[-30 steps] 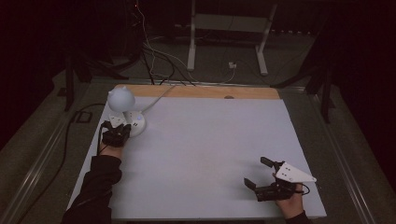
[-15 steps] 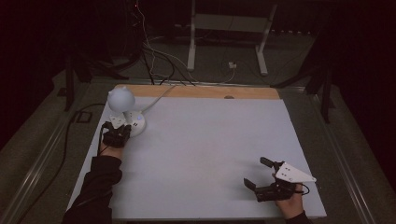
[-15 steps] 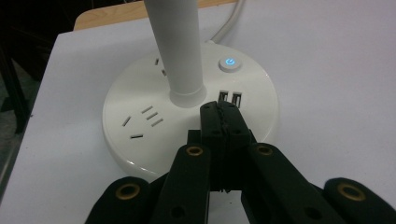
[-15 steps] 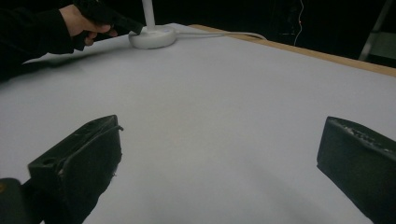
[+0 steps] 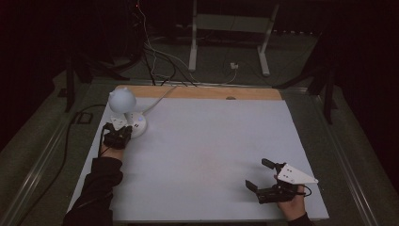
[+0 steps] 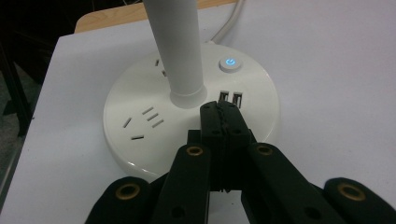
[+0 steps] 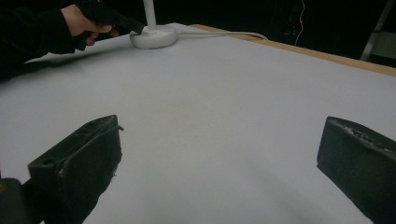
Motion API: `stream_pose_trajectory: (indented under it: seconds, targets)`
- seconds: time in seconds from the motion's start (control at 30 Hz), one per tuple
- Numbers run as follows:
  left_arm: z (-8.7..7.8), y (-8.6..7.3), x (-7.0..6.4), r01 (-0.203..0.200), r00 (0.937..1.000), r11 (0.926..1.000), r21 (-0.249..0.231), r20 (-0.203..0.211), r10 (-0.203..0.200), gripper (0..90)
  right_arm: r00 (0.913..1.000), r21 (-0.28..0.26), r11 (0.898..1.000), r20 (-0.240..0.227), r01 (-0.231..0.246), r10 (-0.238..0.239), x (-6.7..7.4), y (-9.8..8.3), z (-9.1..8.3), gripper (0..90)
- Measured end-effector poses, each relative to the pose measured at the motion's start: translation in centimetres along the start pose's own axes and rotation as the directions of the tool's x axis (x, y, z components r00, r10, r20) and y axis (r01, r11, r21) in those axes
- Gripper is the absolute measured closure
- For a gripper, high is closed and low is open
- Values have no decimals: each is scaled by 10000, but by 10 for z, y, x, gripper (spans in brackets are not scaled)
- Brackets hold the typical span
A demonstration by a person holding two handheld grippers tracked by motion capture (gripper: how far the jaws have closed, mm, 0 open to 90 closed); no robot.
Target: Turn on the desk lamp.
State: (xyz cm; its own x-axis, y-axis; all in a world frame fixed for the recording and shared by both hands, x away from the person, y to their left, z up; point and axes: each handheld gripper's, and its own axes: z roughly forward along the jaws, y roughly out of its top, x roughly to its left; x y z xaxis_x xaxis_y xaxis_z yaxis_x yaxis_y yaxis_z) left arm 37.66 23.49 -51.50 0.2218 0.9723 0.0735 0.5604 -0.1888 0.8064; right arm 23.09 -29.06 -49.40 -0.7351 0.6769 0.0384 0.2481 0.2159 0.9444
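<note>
At the near right corner of the table (image 5: 202, 155) the right gripper (image 5: 262, 176) rests in the person's hand, its jaws spread wide with nothing between them; in the right gripper view only bare white tabletop lies between the two black pads. Compared with a second ago it has not shifted, so it looks parked rather than taking part.

Farther off, at the far left, the left gripper (image 5: 123, 133) has its jaws pressed together, tips over the round white base of the desk lamp (image 6: 189, 102). In the left gripper view the closed tips sit just in front of the two USB ports (image 6: 231, 98), with the lit power button (image 6: 230, 64) just beyond them, apart from the tips. Nothing here has changed over the last second either: same pose, same closed jaws.

My judgement is that the closed tips serve as a poking finger for the button, and the press has not yet been made.
</note>
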Motion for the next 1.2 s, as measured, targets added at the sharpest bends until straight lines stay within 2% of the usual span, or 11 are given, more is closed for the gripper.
stream_pose_trajectory:
  seconds: [0.07,0.13,0.2,0.3,0.43,0.67,0.7,0.77,0.97,1.07,1.2]
  targets:
    - [0,0,-2,-126,9999,9999,-23,-119,125,900,10000,26,10000,-16,-17,17,0,0,0,0]
    - [0,0,-1,35,10000,10000,12,-53,-35,900,10000,16,10000,-35,-27,27,0,0,0,0]
    - [0,0,-1,-21,10000,10000,0,-17,21,900,10000,41,10000,-24,-29,29,0,0,1,0]
    - [-1,1,2,248,9996,9997,0,148,-248,900,10000,38,10000,-27,-30,30,0,0,1,0]
    - [-7,5,5,497,9988,9987,-110,-1,-497,897,10000,6,10000,-34,-46,46,-1,-1,1,0]
    - [-13,10,2,802,9967,9967,-99,-76,-803,772,10000,13,10000,-29,-27,27,0,0,0,0]
    - [-14,10,1,885,9959,9960,-104,-150,-887,749,10000,-20,10000,-28,-1,1,0,0,0,0]
    - [-15,12,0,961,9946,9954,-52,-394,-962,626,10000,-25,10000,-43,-70,69,-1,0,0,0]
    - [-16,14,-1,1287,9910,9916,119,-389,-1281,393,10000,3,10000,-51,-51,51,-1,0,0,0]
    - [-17,14,-1,1317,9910,9910,234,-291,-1310,262,10000,28,10000,-55,-28,28,0,0,0,0]
    - [-17,15,1,1512,9878,9878,363,333,-1524,81,10000,58,10000,-75,-54,55,0,-1,1,0]
